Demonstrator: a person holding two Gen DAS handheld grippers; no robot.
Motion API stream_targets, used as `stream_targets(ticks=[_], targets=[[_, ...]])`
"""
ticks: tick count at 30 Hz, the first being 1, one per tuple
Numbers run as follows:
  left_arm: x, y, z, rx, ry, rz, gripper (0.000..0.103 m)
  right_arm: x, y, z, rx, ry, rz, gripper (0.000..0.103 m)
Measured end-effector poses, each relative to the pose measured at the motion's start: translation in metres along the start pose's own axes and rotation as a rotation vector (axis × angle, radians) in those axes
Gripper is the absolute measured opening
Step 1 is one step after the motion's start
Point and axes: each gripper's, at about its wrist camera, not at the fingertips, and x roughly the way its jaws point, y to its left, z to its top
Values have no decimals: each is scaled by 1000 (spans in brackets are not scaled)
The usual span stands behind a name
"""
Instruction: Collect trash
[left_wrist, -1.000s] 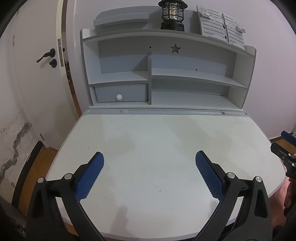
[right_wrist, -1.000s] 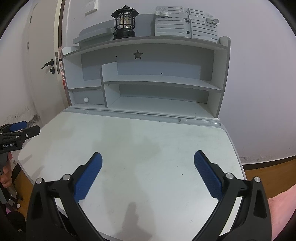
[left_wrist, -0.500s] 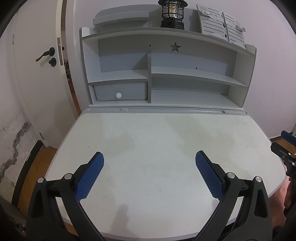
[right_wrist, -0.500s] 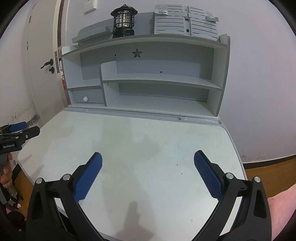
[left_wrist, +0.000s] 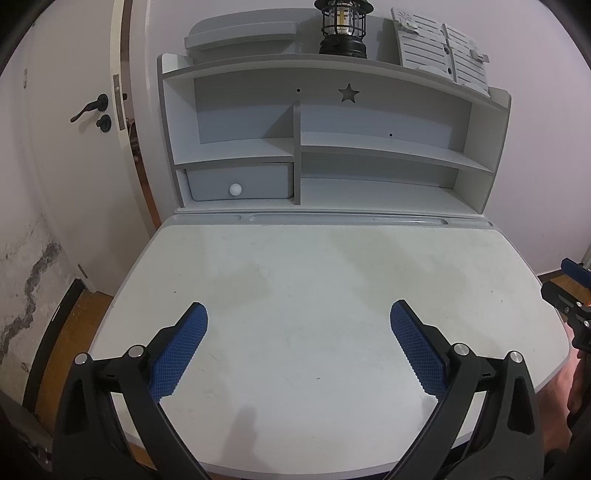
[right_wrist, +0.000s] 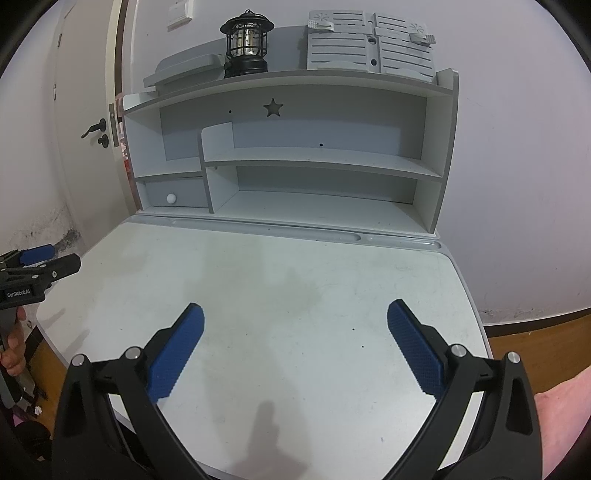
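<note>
We hold the left hand-held gripper above the near edge of the tabletop, its blue fingers spread wide apart with nothing between them. The right hand-held gripper hangs the same way over the near edge, fingers wide apart and holding nothing. In the right wrist view the left hand-held gripper's front shows off the tabletop's left edge; in the left wrist view the right one shows past the right edge.

We see no trash in either view: the white surface shows only faint smudges and a few small dark specks toward the near right part. We cannot tell whether the specks are debris or marks.

Along the far edge runs a grey pencil groove. Behind it stands a grey shelf unit with a star cutout in its back panel. Its lower left compartment holds a small drawer with a white round knob. On the unit's top sit a black lantern, a flat grey tray left of it, and a slatted grey book stand to its right.

Left of the tabletop is a white door with a dark handle. The wall low on that side is stained and cracked.
</note>
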Motion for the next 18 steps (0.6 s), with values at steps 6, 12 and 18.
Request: stream_targets(ticks=[6, 12, 18], targets=[[1, 0, 0, 1, 2, -1, 96, 0, 0, 0, 0, 1, -2, 96], [3, -1, -1, 1, 9, -3, 96, 0, 0, 0, 1, 2, -3, 96], [3, -2, -1, 0, 10, -4, 96, 1, 0, 0, 1, 4, -4, 96]])
